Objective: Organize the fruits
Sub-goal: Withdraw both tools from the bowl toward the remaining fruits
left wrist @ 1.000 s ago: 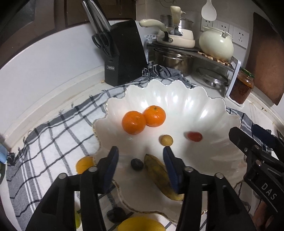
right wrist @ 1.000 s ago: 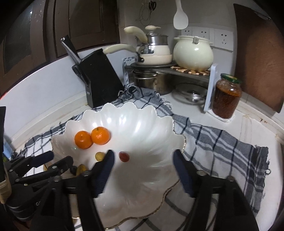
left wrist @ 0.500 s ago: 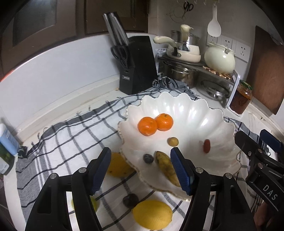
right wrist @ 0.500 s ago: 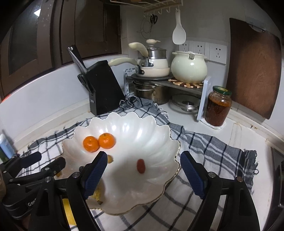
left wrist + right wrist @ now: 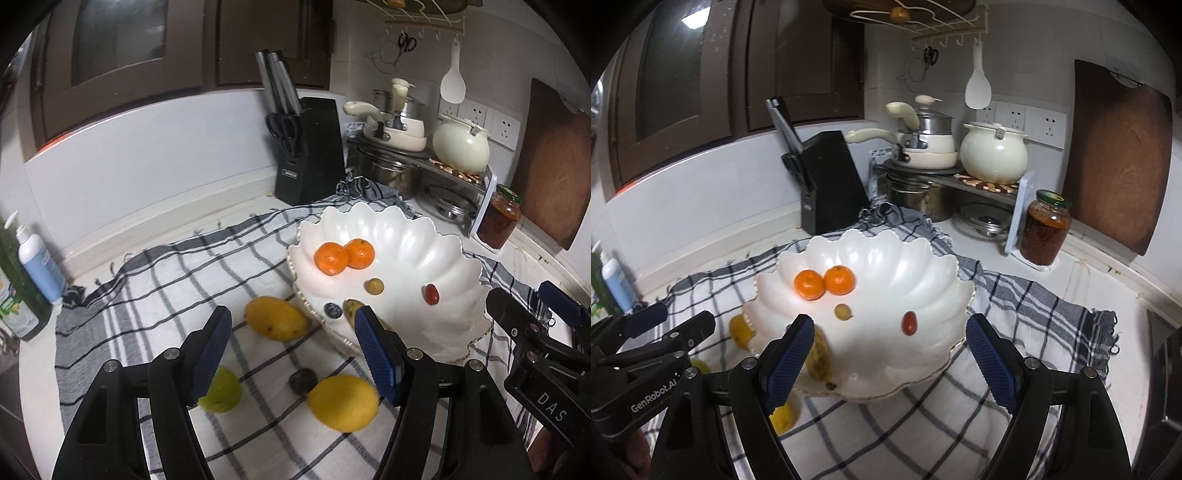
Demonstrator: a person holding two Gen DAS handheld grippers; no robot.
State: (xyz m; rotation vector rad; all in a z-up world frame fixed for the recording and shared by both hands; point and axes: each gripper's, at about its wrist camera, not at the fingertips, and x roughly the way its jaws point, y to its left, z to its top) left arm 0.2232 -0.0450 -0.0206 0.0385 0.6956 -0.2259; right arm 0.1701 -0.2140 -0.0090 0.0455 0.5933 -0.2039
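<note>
1. Left hand-held gripper (image 5: 293, 339) hangs above the checked cloth (image 5: 166, 280), jaws spread wide, nothing between them.
2. Right hand-held gripper (image 5: 890, 354) hovers at the near rim of the scalloped white bowl (image 5: 923, 266), jaws wide apart too, gripping nothing.
3. Inside the bowl: two oranges (image 5: 345, 253) touching each other at 10 o'clock, a small yellow-green fruit (image 5: 374, 286) near the centre, a red cherry tomato (image 5: 431, 294) at 3 o'clock.
4. At the bowl's 7 o'clock edge sit a dark blue fruit (image 5: 332, 310) and a brownish-yellow banana (image 5: 818, 356), partly hidden behind the gripper fingers.
5. Out on the cloth: a mango (image 5: 276, 317) just beside the bowl's rim at 9 o'clock, a lemon (image 5: 343, 402) at 6 o'clock, a small dark plum (image 5: 303, 380) touching or just beside the lemon, and a green fruit (image 5: 221, 391) farther toward 7 o'clock.
6. At the back of the desk (image 5: 236, 218), a black knife block (image 5: 310, 151) stands at 12 o'clock; a jar (image 5: 1047, 230) stands at 2 o'clock.
</note>
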